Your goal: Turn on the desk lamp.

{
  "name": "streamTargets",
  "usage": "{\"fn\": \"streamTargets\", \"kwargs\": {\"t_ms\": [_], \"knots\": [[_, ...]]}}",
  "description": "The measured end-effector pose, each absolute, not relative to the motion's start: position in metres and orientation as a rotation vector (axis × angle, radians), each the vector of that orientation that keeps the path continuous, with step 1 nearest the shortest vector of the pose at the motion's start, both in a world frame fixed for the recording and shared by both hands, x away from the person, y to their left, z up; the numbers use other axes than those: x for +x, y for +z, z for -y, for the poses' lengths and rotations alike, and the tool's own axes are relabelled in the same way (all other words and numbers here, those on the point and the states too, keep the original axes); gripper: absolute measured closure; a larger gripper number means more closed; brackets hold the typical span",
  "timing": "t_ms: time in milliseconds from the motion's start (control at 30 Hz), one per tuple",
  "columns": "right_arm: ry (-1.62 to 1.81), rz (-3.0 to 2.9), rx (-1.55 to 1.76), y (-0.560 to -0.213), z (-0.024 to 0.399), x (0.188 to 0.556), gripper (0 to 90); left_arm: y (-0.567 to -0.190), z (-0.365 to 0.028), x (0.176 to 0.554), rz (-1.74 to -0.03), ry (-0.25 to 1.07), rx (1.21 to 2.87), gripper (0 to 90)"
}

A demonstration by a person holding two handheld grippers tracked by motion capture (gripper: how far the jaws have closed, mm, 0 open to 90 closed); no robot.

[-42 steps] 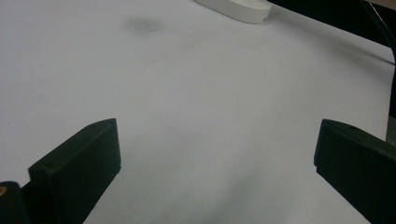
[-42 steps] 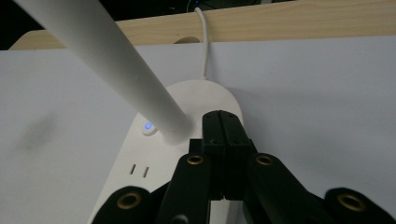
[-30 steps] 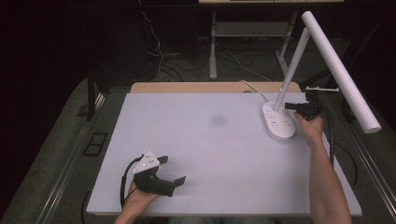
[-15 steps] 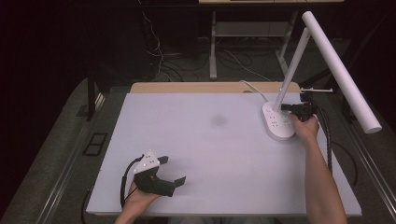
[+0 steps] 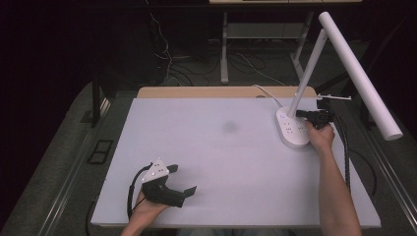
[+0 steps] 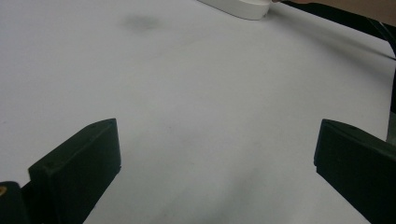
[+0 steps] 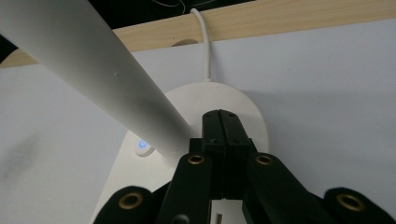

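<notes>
The desk lamp stands on the white table, near the table's far right corner. Its oval white base lies flat on the tabletop, and a slanted white stem rises from the base to a long tube head that reaches out past the table's right edge. A small button with a blue light sits on the base just beside the foot of the stem. A white cord leaves the far end of the base and runs over the wooden strip along the table's far edge.

The right gripper is over the base, beside the foot of the stem, with its two black jaws pressed flat together and nothing between them; whether the tips touch the base cannot be told. The hand holding it reaches in from the near right side of the lamp.

Well apart from the lamp, at the table's near left edge, the left gripper rests low over the bare tabletop. Its jaws stand wide apart with only the white surface between them. A faint grey smudge marks the table to the left of the lamp's base.
</notes>
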State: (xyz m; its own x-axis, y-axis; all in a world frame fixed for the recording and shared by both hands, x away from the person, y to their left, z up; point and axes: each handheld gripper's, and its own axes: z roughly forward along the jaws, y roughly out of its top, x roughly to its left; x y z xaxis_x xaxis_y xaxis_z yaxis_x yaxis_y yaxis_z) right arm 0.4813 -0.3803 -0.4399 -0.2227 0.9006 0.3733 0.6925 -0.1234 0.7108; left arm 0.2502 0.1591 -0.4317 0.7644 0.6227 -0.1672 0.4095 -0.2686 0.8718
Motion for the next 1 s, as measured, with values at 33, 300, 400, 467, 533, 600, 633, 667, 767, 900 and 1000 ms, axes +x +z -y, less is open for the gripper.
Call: {"fn": "streamTargets", "kwargs": {"t_ms": [33, 300, 400, 467, 533, 600, 633, 667, 767, 900, 1000], "knots": [[1.249, -1.909, 1.785, -0.439, 0.379, 0.481, 89.8, -0.432, -0.159, 0.250, -0.789, 0.250, 1.905, 0.0], [1.222, -1.900, 1.785, -0.437, 0.386, 0.481, 89.5, -0.432, -0.160, 0.251, -0.792, 0.253, 1.896, 0.0], [1.209, -1.912, 1.779, -0.434, 0.387, 0.479, 89.5, -0.432, -0.160, 0.251, -0.791, 0.252, 1.901, 0.0], [1.212, -1.911, 1.776, -0.431, 0.386, 0.478, 89.5, -0.432, -0.159, 0.251, -0.789, 0.249, 1.906, 0.0], [1.205, -1.917, 1.765, -0.427, 0.385, 0.476, 89.5, -0.431, -0.159, 0.250, -0.785, 0.250, 1.907, 0.0], [1.191, -1.926, 1.747, -0.424, 0.385, 0.475, 89.5, -0.431, -0.159, 0.250, -0.784, 0.249, 1.907, 0.0], [1.181, -1.931, 1.747, -0.423, 0.385, 0.474, 89.5, -0.431, -0.159, 0.250, -0.783, 0.250, 1.907, 0.0], [1.181, -1.931, 1.747, -0.423, 0.385, 0.474, 89.5, -0.431, -0.160, 0.251, -0.781, 0.248, 1.909, 0.0], [1.169, -1.946, 1.737, -0.417, 0.384, 0.470, 89.5, -0.432, -0.160, 0.252, -0.785, 0.250, 1.912, 0.0], [1.152, -1.961, 1.733, -0.409, 0.383, 0.465, 89.5, -0.431, -0.160, 0.251, -0.783, 0.246, 1.910, 0.0], [1.128, -1.971, 1.739, -0.403, 0.382, 0.461, 89.5, -0.431, -0.160, 0.250, -0.783, 0.248, 1.903, 0.0]]}}
